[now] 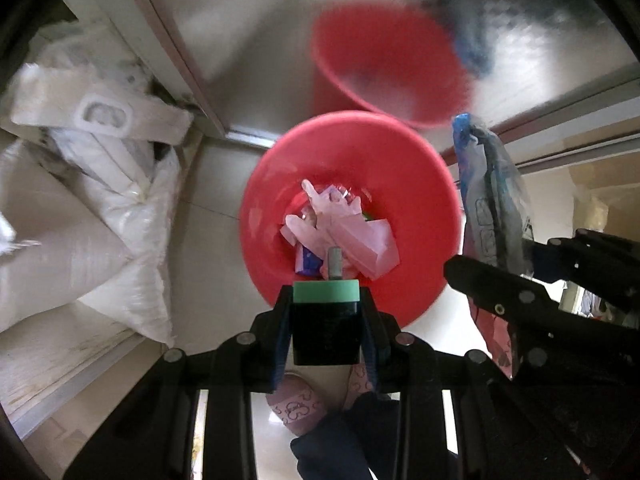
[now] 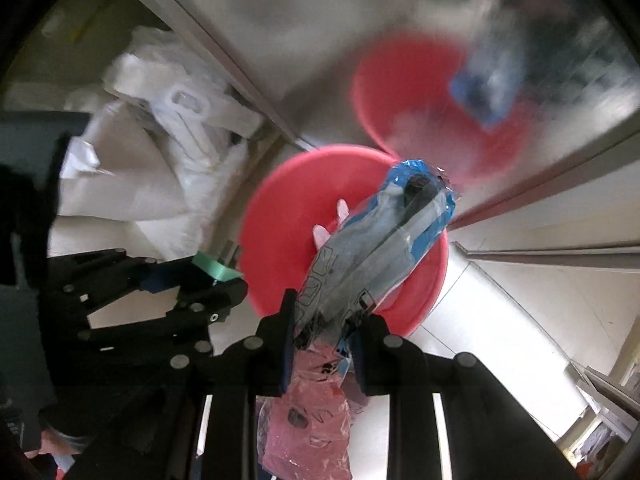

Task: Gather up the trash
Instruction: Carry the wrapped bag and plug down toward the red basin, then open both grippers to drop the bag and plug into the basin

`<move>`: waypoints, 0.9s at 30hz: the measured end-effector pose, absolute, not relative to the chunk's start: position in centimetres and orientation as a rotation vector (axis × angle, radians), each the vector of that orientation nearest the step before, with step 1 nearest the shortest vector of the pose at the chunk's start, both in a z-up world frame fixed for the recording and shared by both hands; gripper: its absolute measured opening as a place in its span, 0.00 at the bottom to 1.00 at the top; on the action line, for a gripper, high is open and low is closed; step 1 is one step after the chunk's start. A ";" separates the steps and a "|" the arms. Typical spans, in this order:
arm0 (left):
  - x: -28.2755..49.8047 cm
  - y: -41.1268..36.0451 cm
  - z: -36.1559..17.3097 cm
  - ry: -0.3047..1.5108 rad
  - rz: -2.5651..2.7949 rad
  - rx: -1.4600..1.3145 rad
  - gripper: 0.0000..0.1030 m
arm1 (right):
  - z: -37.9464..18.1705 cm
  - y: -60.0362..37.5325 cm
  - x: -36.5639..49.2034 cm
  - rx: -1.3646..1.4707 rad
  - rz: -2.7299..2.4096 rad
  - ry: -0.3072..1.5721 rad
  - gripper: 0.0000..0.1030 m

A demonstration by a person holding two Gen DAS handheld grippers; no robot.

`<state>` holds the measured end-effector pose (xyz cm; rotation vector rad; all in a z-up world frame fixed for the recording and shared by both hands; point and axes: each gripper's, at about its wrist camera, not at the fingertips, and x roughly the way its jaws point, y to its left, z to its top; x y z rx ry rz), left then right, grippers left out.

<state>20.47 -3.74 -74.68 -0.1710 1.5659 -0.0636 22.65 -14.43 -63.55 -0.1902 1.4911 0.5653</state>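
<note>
A red bin [image 1: 416,208] stands on the floor below both grippers, with crumpled pink and white wrappers [image 1: 344,224] inside. My left gripper [image 1: 325,312] is shut on a small black bottle with a green band [image 1: 325,328], held above the bin's near rim. My right gripper [image 2: 322,332] is shut on a clear plastic package with blue and pink print [image 2: 380,248], which reaches out over the bin [image 2: 288,200]. The right gripper also shows in the left wrist view [image 1: 520,292], and the left one in the right wrist view [image 2: 192,280].
White sacks and bags [image 1: 92,200] are piled left of the bin. A shiny metal panel [image 1: 248,28] behind the bin mirrors it. A foot in a pink slipper [image 1: 296,404] stands under the left gripper. Pale floor tiles [image 2: 520,304] lie to the right.
</note>
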 end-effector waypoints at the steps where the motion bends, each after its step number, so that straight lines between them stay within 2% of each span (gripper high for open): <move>1: 20.5 -3.7 -75.4 1.570 -0.060 -0.170 0.27 | -63.9 -14.8 22.8 -0.195 0.563 1.494 0.21; 11: 21.3 -2.8 -79.8 1.571 -0.051 -0.167 0.28 | -68.8 -15.0 23.8 -0.265 0.639 1.451 0.22; 12: 21.4 -2.8 -80.1 1.571 -0.058 -0.170 0.32 | -69.1 -14.7 23.9 -0.278 0.640 1.452 0.24; 13: 21.5 -2.9 -80.2 1.571 -0.073 -0.175 0.42 | -69.1 -15.1 23.9 -0.293 0.636 1.451 0.26; 16: 21.7 -3.1 -80.4 1.582 -0.078 -0.130 0.66 | -69.0 -15.2 23.9 -0.330 0.605 1.418 0.35; 19: 21.6 -2.8 -80.4 1.582 -0.065 -0.089 0.78 | -68.7 -15.9 24.1 -0.315 0.602 1.410 0.54; 20: 21.6 -2.6 -80.4 1.582 -0.063 -0.093 0.80 | -68.7 -16.2 24.2 -0.305 0.602 1.416 0.61; 23: 21.5 -2.2 -79.8 1.571 -0.071 -0.108 0.81 | -68.4 -16.5 24.2 -0.284 0.605 1.414 0.72; 27: 21.3 -2.3 -78.4 1.567 -0.072 -0.058 0.81 | -67.2 -16.4 23.7 -0.305 0.588 1.402 0.77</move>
